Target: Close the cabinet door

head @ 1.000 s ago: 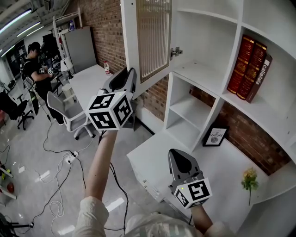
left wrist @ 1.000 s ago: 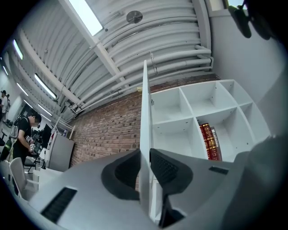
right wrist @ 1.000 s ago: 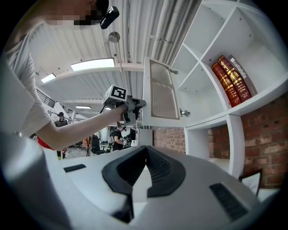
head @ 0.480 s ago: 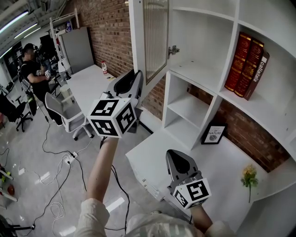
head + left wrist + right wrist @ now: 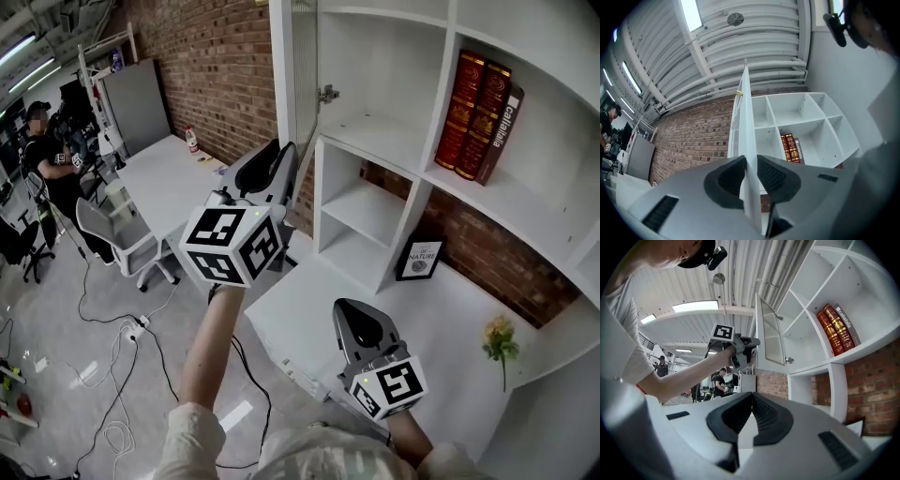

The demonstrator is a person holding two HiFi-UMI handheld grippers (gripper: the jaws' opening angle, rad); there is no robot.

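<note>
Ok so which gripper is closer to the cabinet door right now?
Left. The left gripper is clamped on the cabinet door at its edge; the right gripper hangs lower, above the white desk, clear of it.

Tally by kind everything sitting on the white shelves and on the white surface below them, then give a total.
Books: 3
Framed picture: 1
Yellow flower: 1
Total: 5
</note>
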